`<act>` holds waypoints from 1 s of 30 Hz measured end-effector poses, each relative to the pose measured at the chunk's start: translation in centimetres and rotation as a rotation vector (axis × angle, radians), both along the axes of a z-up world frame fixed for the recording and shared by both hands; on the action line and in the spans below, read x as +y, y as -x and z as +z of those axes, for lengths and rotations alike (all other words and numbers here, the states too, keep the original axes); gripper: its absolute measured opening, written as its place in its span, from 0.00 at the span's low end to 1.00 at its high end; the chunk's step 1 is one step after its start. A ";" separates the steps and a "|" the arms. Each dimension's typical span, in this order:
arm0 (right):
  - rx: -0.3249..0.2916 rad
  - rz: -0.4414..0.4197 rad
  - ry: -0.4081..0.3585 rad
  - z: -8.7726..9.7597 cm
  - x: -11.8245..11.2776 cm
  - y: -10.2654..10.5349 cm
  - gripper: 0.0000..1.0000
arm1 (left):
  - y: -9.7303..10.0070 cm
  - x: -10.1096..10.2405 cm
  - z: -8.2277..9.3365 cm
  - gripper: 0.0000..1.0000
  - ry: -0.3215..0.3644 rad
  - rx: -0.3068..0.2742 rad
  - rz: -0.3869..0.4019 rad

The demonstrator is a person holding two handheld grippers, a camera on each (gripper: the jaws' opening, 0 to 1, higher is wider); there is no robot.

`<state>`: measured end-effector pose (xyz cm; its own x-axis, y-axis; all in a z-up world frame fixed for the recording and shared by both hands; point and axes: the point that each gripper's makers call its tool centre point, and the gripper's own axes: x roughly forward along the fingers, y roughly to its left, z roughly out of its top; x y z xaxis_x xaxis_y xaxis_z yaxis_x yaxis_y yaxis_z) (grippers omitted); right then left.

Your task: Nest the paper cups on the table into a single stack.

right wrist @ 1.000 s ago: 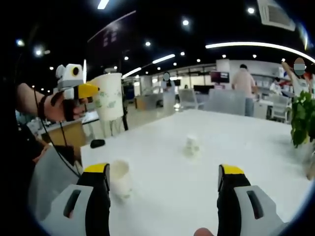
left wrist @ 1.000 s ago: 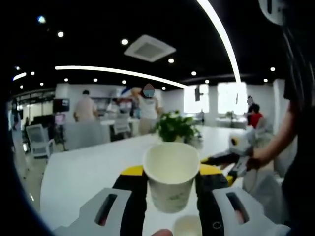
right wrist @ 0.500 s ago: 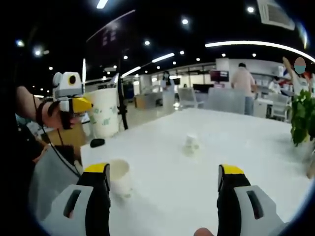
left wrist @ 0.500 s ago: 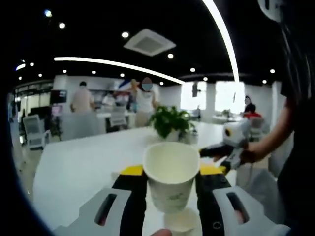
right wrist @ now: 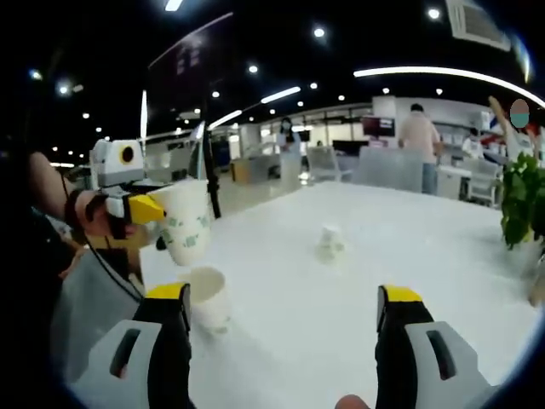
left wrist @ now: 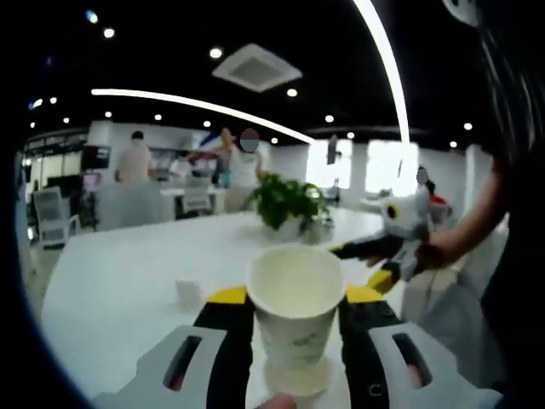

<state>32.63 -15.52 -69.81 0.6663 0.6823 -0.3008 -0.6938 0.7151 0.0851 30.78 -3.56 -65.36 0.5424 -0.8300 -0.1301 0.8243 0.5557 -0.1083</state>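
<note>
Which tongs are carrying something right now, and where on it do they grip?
The left tongs hold a paper cup upright by its side walls. The right tongs are open, holding nothing.

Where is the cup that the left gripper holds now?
In the right gripper view, the held cup hangs in the left gripper, just above the upright cup on the table.

You are working in an open-plan office. A long white table (right wrist: 358, 281) is carrying a potted plant (left wrist: 285, 204) near its far edge, people (left wrist: 247, 166) are standing among desks and office chairs (left wrist: 51, 226) behind it, and strip lights (left wrist: 204, 106) and a ceiling vent (left wrist: 255, 68) are hanging overhead.
</note>
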 end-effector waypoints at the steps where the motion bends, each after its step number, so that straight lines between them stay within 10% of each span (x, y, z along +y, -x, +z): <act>1: 0.004 -0.001 0.004 -0.1 -0.1 0.0 0.89 | 0.0 0.0 -0.3 0.38 -0.001 0.000 0.000; 30: 0.027 0.020 0.055 -0.7 0.3 0.3 0.88 | 0.6 -0.7 -7.7 0.41 -0.117 0.069 -0.040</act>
